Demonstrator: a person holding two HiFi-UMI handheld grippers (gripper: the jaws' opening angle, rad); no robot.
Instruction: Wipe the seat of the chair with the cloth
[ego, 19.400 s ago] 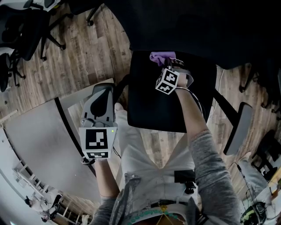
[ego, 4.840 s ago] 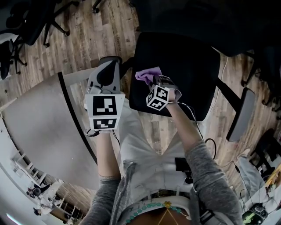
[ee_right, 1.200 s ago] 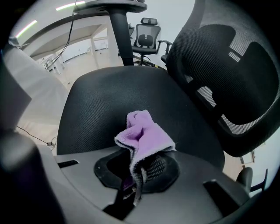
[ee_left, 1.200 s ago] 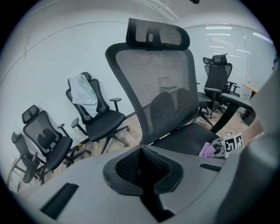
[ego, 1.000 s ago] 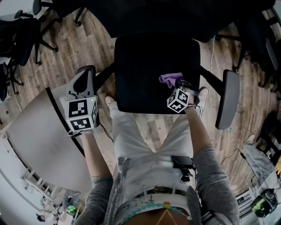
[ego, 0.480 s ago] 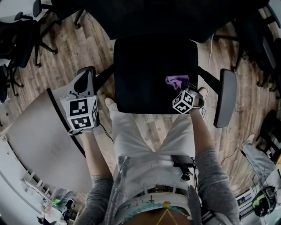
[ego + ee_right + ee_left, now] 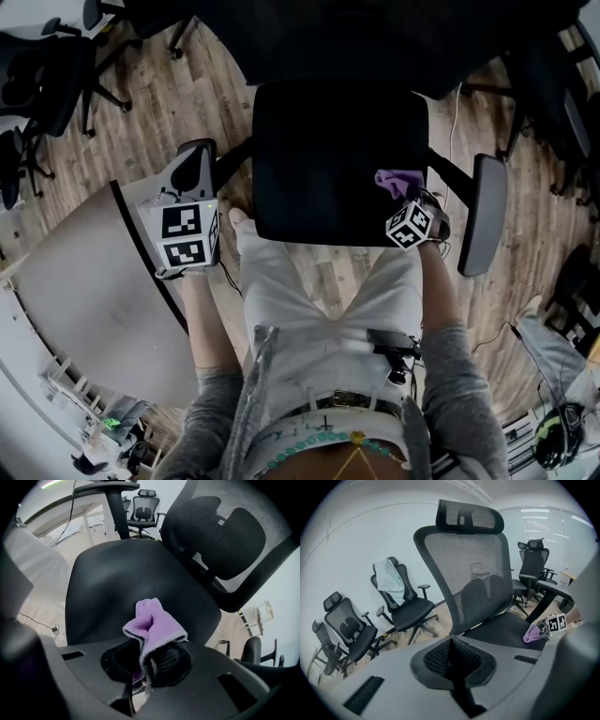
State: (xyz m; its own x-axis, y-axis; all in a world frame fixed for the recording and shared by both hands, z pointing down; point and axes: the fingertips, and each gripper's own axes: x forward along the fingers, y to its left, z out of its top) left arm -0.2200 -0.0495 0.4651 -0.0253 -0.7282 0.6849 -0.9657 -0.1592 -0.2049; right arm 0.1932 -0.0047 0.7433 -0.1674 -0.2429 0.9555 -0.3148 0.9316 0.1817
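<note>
Head view: the right claw [image 7: 401, 199] sits over the front right part of the black seat [image 7: 328, 159], close to its right edge. The purple cloth [image 7: 397, 181] is bunched at its tip and lies on the seat. Just outside that edge stands the right armrest [image 7: 482, 220], near the claw but apart from it. Bare seat stretches away to the left and toward the backrest. The left claw [image 7: 194, 173] hangs off the seat's left side, above the wooden floor [image 7: 169, 103], with the curved edge of a white worktop [image 7: 75, 272] beside it.

Left gripper view: the left claw [image 7: 452, 654] is pressed together with nothing in it. Beyond it rises the mesh backrest [image 7: 473, 583]. Low at the right, the cloth [image 7: 531, 633] rests on the seat. Other office chairs [image 7: 401, 604] stand well apart on open floor.

Right gripper view: the right claw [image 7: 143, 667] is clamped on the cloth [image 7: 152, 623], which folds up out of it in a loose peak. The seat [image 7: 131, 583] spreads bare ahead, out to its rounded far rim. The backrest [image 7: 225, 541] arches at the upper right.
</note>
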